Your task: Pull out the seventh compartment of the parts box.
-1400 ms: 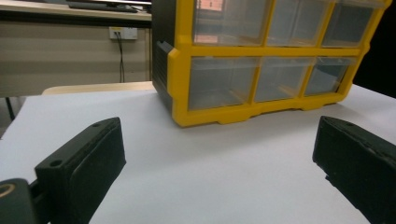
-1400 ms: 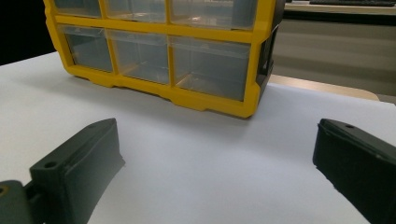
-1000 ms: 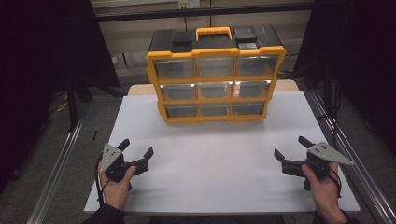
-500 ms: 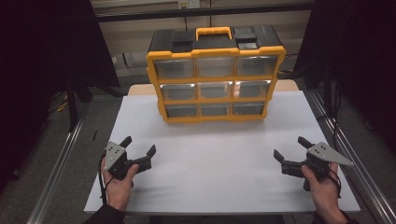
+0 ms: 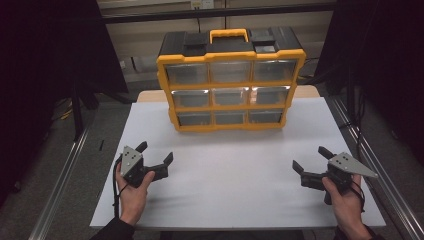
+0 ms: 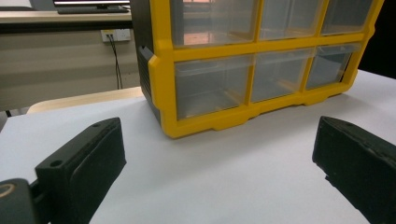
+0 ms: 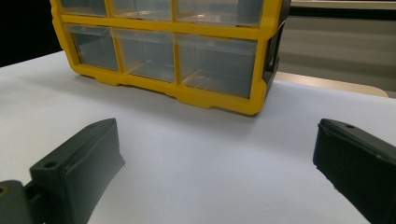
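Grippers face a drawer organizer

Organizer (image 5: 230, 80) stands upright at the counter's (image 5: 240, 200) far side, well apart from both grippers. Left gripper (image 5: 156, 156) and right gripper (image 5: 311, 161) hold jaws wide apart, empty. Rigid plastic, likely bulky; top handle (image 5: 228, 34) looks the surest hold.

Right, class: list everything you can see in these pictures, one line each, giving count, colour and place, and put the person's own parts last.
Drawer cabinet: one, yellow frame with black top and yellow handle, nine clear drawers in three rows, standing at the far middle of the board.
Board: one, white, covering the table top.
Table: one, light wood, edge showing behind the board.
Rails: two, grey metal, along either side of the table.
Left claw: one, black with grey plate, jaws open, near left of the board.
Right claw: one, black with grey plate, jaws open, near right.
Hands: two, one holding each claw.
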`<state>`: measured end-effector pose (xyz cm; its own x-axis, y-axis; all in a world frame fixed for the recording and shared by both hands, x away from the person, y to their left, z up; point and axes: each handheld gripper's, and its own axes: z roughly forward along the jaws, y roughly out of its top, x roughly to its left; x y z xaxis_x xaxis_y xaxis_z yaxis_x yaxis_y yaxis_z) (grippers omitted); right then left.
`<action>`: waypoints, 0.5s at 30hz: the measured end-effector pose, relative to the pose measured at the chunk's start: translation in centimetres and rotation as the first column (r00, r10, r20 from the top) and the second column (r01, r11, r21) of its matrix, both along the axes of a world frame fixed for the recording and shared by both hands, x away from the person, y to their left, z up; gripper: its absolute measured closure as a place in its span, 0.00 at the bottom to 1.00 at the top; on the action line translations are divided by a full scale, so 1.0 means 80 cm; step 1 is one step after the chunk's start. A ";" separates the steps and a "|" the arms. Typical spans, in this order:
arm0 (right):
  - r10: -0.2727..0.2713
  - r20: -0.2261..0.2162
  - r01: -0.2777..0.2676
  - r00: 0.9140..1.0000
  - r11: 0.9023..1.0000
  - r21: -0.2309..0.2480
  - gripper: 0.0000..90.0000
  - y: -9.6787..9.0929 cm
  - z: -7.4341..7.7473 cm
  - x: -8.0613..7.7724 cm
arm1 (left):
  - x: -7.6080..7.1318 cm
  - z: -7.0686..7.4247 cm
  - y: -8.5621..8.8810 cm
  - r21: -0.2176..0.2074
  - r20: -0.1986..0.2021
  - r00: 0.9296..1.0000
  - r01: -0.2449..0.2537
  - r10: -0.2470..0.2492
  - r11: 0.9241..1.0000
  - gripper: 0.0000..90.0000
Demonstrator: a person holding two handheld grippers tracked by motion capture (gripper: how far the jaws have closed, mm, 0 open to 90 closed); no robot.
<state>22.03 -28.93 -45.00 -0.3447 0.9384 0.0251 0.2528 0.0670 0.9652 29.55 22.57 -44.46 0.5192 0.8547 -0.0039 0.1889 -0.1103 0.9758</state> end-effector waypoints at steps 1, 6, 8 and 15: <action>0.000 0.000 0.000 1.000 1.000 0.000 0.01 0.000 0.000 0.000 | 0.001 -0.001 -0.001 -0.004 -0.004 1.000 0.001 -0.001 1.000 0.03; 0.001 -0.003 -0.001 1.000 1.000 -0.001 0.01 -0.001 0.000 0.001 | 0.005 -0.004 -0.003 -0.006 -0.002 1.000 -0.005 0.005 1.000 0.03; -0.001 -0.001 0.001 1.000 1.000 -0.001 0.01 0.000 -0.001 0.001 | 0.008 -0.003 -0.004 -0.020 0.008 1.000 -0.009 0.009 1.000 0.03; 0.003 -0.003 -0.003 1.000 1.000 -0.005 0.01 0.000 0.000 0.001 | 0.019 0.002 -0.011 -0.015 0.022 1.000 -0.006 0.006 1.000 0.03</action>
